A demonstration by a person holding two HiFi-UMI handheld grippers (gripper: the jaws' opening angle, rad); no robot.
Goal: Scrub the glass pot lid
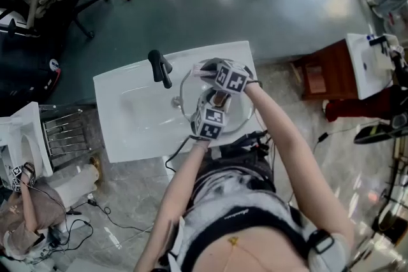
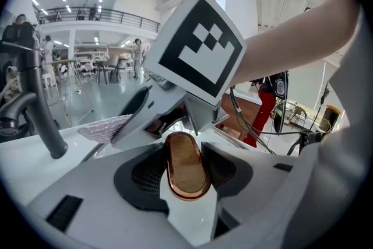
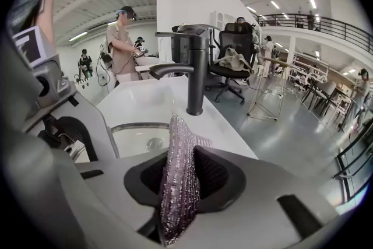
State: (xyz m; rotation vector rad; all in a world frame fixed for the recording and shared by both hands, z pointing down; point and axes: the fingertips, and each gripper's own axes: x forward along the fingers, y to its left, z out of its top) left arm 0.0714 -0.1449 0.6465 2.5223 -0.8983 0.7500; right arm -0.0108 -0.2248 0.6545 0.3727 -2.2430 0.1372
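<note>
Right gripper view: hand-held gripper pinches scouring cloth.

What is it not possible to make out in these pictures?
- Head view: whether the cloth touches the glass lid; partly under the marker cubes.
- Left gripper view: the glass below the copper handle, behind the left gripper.
- Head view: dirt on the lid, too small.

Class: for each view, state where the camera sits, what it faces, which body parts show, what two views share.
Head view: on the head, facing steeply down at sink, tap, glass lid; forearms, torso show.
Left gripper view: on left claw, facing the lid knob it grips; right forearm shows.
Right gripper view: on right claw, facing its gripped cloth; arm sliver shows.
Both gripper views share the tap.
</note>
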